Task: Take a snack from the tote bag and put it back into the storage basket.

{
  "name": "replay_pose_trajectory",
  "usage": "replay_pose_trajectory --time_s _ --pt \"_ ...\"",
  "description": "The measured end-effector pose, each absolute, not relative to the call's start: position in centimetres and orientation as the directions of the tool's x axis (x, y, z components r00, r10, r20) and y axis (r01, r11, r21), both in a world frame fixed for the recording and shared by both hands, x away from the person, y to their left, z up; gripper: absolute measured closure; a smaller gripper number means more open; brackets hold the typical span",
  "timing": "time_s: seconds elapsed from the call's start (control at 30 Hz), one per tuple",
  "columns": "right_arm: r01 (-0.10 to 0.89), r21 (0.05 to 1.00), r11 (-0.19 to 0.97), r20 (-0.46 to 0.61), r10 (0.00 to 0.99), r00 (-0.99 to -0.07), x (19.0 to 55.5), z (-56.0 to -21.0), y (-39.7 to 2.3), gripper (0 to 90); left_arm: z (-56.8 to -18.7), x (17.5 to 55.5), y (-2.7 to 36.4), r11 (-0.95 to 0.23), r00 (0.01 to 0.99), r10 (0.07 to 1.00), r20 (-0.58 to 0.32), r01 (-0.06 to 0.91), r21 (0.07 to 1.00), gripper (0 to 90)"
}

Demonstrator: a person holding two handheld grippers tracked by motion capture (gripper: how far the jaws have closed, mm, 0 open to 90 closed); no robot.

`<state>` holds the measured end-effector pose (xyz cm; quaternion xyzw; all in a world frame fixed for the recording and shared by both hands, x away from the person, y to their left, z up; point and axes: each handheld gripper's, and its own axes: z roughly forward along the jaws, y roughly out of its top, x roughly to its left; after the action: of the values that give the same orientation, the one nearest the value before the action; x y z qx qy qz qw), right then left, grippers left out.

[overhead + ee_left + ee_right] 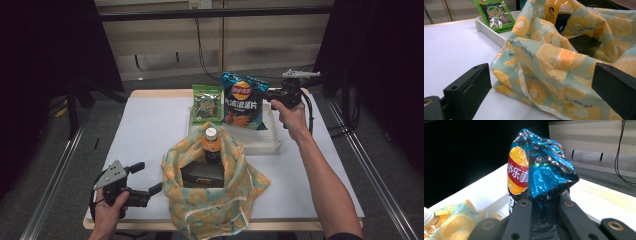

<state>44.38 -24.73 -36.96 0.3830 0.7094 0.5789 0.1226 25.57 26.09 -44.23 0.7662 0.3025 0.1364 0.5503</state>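
Packing snacks into the fruit-print cloth bag point(212, 192); bag stands open near table front, orange-capped bottle point(211, 142) and dark box point(202, 174) already inside.

Right gripper point(272, 95) clamped on the edge of the blue chip bag point(243, 100), bag upright over the white tray point(260, 142), well beyond the cloth bag. Left gripper point(147, 180) held with jaws apart, gripping nothing, cloth bag just ahead of it and touching or nearly touching the far jaw.

Risks, largest first:
- Foil pinched at one crumpled corner only; likely to slip free or swing on the way to the cloth bag.
- Cloth bag soft and unheld; rim liable to fold inward under the chip bag, blocking entry.
- Bottle standing tall in the opening; possible knock from the chip bag's lower edge.
- Green snack packet point(207, 104) leaning just beside the chip bag; possibly toppled by a sideways drag.

View differences:
- Right gripper view: foil bunched between closed jaws, grip depth readable; high view too small for that.
- Left gripper view: cloth folds point(554, 72) between spread jaws, no pad contact evident.
- High view: whole layout, spacing of tray and cloth bag.
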Motion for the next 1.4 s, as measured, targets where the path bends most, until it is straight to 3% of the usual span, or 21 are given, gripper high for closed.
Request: replay_pose_trajectory --time_s 1.4 --pt "0.455 0.89 0.034 0.274 0.759 -0.591 47.2 -39.5 -27.8 81.1 -44.4 25.8 26.1 -0.221 0.774 0.621 -0.126 0.326 0.919 2.2"
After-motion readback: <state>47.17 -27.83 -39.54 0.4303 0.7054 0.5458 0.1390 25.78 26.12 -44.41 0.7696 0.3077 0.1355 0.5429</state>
